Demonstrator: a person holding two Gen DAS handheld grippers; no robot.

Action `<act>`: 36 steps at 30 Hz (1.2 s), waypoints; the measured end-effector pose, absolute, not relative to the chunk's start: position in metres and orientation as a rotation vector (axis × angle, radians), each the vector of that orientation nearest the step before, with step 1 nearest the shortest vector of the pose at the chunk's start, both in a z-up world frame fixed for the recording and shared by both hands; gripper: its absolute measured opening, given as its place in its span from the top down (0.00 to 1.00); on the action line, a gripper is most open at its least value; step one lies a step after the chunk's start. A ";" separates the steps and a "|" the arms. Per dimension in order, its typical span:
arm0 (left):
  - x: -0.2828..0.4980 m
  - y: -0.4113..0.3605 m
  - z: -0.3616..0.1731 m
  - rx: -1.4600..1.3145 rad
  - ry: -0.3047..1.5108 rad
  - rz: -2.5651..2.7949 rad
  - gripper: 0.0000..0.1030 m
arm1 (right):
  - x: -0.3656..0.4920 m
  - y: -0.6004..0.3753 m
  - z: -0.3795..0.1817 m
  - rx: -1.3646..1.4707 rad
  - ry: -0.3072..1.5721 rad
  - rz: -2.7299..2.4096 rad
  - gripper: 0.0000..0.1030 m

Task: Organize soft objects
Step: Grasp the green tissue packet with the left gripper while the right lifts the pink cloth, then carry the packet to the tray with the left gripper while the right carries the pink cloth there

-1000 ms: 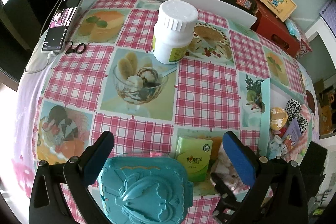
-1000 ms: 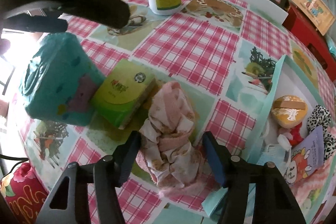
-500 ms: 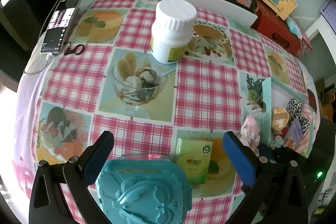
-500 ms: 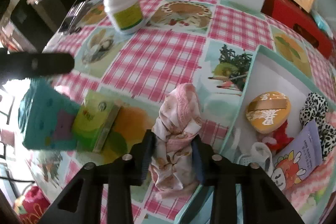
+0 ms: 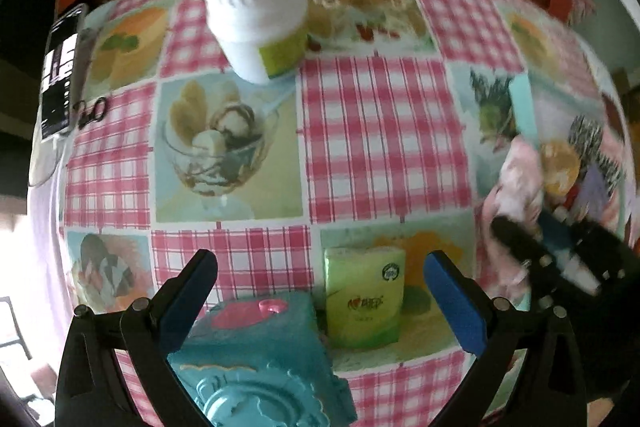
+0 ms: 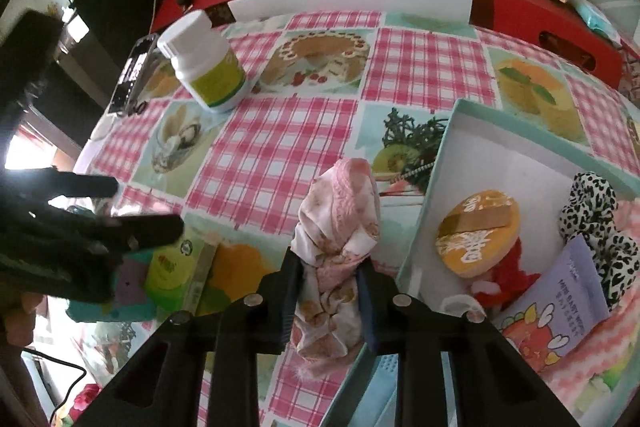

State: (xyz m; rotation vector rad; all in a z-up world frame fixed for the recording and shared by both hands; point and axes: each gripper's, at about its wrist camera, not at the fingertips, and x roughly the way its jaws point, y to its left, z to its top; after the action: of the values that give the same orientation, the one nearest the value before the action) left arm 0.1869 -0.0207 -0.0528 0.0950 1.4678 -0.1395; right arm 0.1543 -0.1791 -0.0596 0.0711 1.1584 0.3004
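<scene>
On the table (image 6: 304,131), covered by a pink checked cloth printed with pictures of desserts, sat everything else. At its right side lay a shallow teal box (image 6: 440,163) with a white floor, holding an orange round tin (image 6: 476,231), a black-and-white spotted scrunchie (image 6: 592,211), a purple packet of wipes (image 6: 560,303), something red and some pink fluffy fabric. A white pill bottle (image 6: 204,63) with a yellow-green label stood toward the far side of the table, with a phone (image 5: 60,75) lying near the far left edge. At the near left edge were a teal embossed case (image 5: 256,367) and, just beside it on the right, a green pack of tissues (image 5: 362,295).

The right gripper (image 6: 330,291) had just been closing its jaws, and they were clenched on a bundle of pink patterned cloth (image 6: 340,223). The bundle stuck up between the fingers, held just beside the left wall of the teal box, with its loose end hanging below the jaws.

The left gripper (image 5: 320,279) pointed down over the near left of the table with its jaws spread wide and nothing pressed between them. The teal case and the tissue pack both lay within the gap between its blue pads (image 5: 452,299), touched by neither as far as could be seen.
</scene>
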 end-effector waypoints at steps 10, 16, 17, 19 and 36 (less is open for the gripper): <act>0.207 -0.055 -0.076 0.249 1.601 -0.230 0.03 | 0.155 -0.193 -0.055 0.121 1.145 0.291 0.72; 0.216 -0.080 -0.093 0.293 1.659 -0.244 0.17 | 0.155 -0.198 -0.052 0.143 1.140 0.295 0.72; 0.216 -0.083 -0.097 0.293 1.669 -0.246 0.17 | 0.155 -0.199 -0.051 0.144 1.137 0.293 0.72; 0.217 -0.086 -0.104 0.296 1.679 -0.246 0.19 | 0.155 -0.201 -0.049 0.147 1.131 0.292 0.72; 0.208 -0.089 -0.103 0.201 1.624 -0.211 0.52 | 0.155 -0.205 -0.046 0.171 1.124 0.293 0.72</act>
State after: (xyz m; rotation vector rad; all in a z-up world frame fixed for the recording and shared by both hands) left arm 0.2075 -0.0892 -0.1033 0.2008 1.6244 -0.2111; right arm 0.1549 -0.2049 -0.0456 0.1712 1.1241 0.2928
